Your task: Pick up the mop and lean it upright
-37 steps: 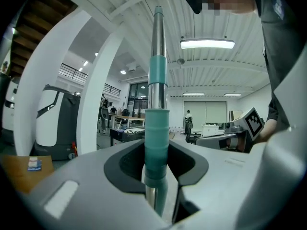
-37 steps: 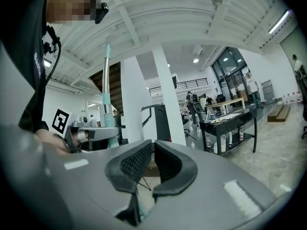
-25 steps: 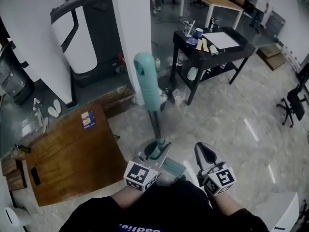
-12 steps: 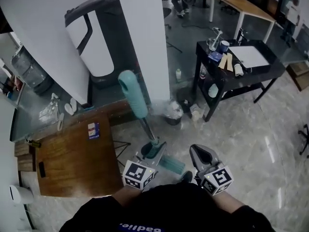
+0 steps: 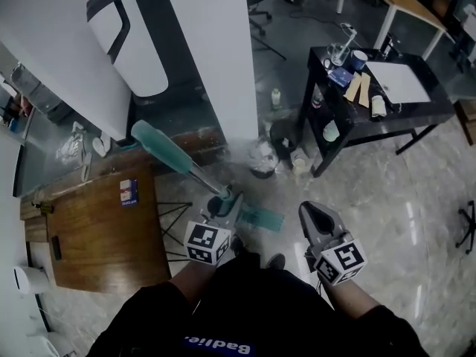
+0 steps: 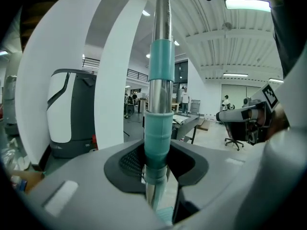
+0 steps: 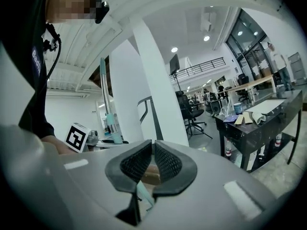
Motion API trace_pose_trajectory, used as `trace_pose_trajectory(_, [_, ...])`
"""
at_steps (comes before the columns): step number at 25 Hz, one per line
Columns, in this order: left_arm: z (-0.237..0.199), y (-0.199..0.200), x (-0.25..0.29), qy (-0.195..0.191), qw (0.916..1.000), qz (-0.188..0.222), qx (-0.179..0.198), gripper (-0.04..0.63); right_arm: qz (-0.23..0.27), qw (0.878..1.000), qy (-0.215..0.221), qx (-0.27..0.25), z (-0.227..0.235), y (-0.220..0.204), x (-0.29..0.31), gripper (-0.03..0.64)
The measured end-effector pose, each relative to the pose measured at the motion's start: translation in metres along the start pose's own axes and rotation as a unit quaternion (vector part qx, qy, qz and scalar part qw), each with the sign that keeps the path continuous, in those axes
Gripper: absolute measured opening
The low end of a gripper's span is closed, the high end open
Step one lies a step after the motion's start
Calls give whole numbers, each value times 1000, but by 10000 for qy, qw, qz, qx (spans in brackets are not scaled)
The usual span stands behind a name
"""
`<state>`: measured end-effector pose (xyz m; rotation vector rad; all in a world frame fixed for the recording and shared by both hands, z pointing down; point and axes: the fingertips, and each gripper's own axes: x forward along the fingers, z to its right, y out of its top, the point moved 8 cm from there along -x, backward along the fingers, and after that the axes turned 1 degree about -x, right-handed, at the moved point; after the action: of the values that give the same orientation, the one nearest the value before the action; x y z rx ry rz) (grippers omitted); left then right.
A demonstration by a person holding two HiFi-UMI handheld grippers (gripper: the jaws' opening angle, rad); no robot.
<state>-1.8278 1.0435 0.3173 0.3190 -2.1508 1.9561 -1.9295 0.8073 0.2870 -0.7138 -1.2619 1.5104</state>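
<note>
Nearest the camera, the left gripper (image 5: 225, 201) was seen clenched on the teal-handled mop (image 5: 172, 155). Its dark ribbed pads were closed round a teal plastic sleeve (image 6: 157, 143) low on the silver metal pole (image 6: 161, 13). In the left gripper view the pole was seen rising straight up out of the jaws. The right gripper (image 5: 313, 216) was held near it, apart from the mop, with its jaws pressed together and nothing gripped between them.

From above, the mop was seen slanting up and to the left from the left gripper, with its thick teal grip (image 5: 158, 145) above the far edge of a brown wooden table (image 5: 97, 236). The flat teal mop head (image 5: 262, 218) was seen low, just ahead of the person's dark shoe (image 5: 276, 261), over the pale marble floor (image 5: 372, 192). Whether it touched the floor could not be told.

Farther off, a white square pillar (image 5: 212, 58) was seen beyond the mop. To its right a black metal table (image 5: 401, 116) was set, with a white sheet (image 5: 401, 82) and a blue cup (image 5: 358, 56) on it. A grey-and-white machine (image 5: 134, 50) was seen to the left of the pillar.
</note>
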Motion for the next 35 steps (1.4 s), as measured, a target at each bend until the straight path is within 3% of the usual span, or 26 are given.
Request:
trace_pose_trajectory(5, [-31,-20,46,-216,9995,-195,-136,139,-125,9994,-296,111,10,6,30,23])
trace_pose_trajectory(10, [-64,-45,91,-666,9961,-516,-253,139,-511,9956,-771,-154,18,8,61,23])
trace_pose_trajectory(13, [-90,-68,120,-725,9933,-829,-345,138,-431,9939,-1010,96,22,14,87,23])
trace_pose_trajectory(18, [-119,-109,158,-507,9867,-1469,-477,138,-801,9913,-1038,53,37,0,103,23])
trace_pose_trajectory(26, [-149,-168,198,28,9754,-2166,-402,138,-1413,9843,-1024,245,81,-24,104,23])
trace_pose_trajectory(35, [-178,-198,238,576,9630,-2565,-599,138,-1636,9818,-850,463,116,-30,115,23])
